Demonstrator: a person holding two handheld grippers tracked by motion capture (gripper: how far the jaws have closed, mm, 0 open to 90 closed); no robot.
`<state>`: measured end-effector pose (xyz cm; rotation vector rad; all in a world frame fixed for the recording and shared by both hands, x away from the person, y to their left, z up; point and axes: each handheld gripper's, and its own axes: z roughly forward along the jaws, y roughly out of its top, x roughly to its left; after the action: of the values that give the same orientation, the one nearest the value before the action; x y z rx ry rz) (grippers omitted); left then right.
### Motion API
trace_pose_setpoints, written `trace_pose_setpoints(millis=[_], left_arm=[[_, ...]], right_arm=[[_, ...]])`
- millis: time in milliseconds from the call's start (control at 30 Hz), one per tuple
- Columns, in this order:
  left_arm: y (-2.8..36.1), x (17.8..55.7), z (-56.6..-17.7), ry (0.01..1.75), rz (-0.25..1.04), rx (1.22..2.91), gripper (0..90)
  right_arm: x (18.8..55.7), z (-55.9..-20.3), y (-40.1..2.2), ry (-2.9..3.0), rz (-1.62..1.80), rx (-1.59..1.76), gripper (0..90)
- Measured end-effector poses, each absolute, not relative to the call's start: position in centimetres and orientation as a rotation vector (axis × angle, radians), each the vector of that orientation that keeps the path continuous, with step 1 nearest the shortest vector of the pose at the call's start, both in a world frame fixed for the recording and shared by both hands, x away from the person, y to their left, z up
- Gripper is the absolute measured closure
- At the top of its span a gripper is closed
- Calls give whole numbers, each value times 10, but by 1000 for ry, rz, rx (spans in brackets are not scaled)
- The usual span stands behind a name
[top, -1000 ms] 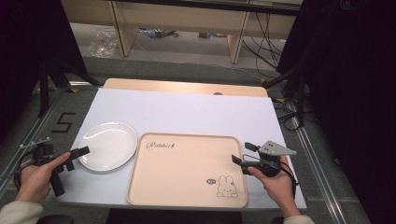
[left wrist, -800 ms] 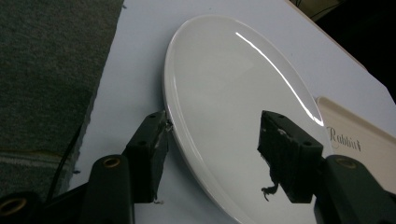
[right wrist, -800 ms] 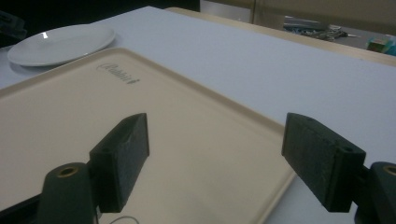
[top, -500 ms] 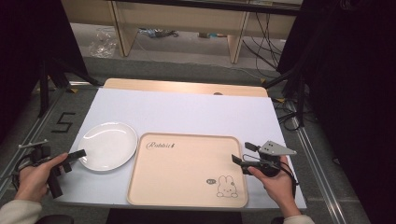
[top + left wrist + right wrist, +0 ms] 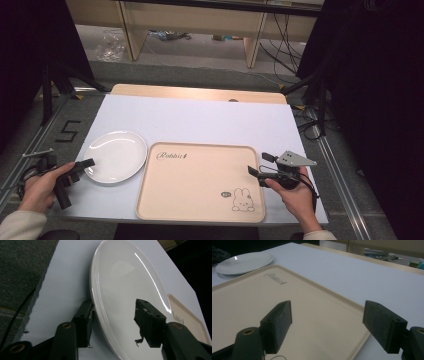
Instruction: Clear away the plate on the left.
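A white plate [image 5: 116, 156] lies on the white table cover, left of a beige tray [image 5: 200, 186] printed with a rabbit. My left gripper [image 5: 82, 170] is at the plate's near-left edge, turned on its side. In the left gripper view its jaws [image 5: 113, 305] straddle the plate [image 5: 120, 280]: one pad beside the rim, the other over the plate's face with a gap left. They have just been closing. My right gripper [image 5: 260, 164] is open over the tray's right edge. In the right gripper view the right gripper [image 5: 328, 307] has only bare tray [image 5: 262, 305] between its jaws.
The white cover [image 5: 200, 117] reaches back to a wooden table edge [image 5: 200, 93]. Grey floor with a "5" mark [image 5: 67, 131] lies at the left, cables [image 5: 305, 120] at the right, and wooden shelving [image 5: 200, 20] behind. The plate [image 5: 244, 262] sits far left in the right gripper view.
The left hand has shifted slightly at the plate's edge and its jaws stand closer together. The right hand and the tray have not moved.
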<state>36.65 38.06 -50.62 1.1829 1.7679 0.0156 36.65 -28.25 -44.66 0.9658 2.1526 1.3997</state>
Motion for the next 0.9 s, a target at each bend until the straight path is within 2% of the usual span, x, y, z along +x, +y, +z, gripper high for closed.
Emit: trace_pose_setpoints(millis=[367,733,900], left_arm=[[392,366,-517,1786,-34,1119,779],[399,362,-520,1750,-127,966,852],[399,361,-517,1735,-113,949,869]], right_arm=[[367,-445,-284,2162,1366,949,245],[367,-446,-284,2160,1362,948,246],[367,-446,-284,2160,1361,949,247]])
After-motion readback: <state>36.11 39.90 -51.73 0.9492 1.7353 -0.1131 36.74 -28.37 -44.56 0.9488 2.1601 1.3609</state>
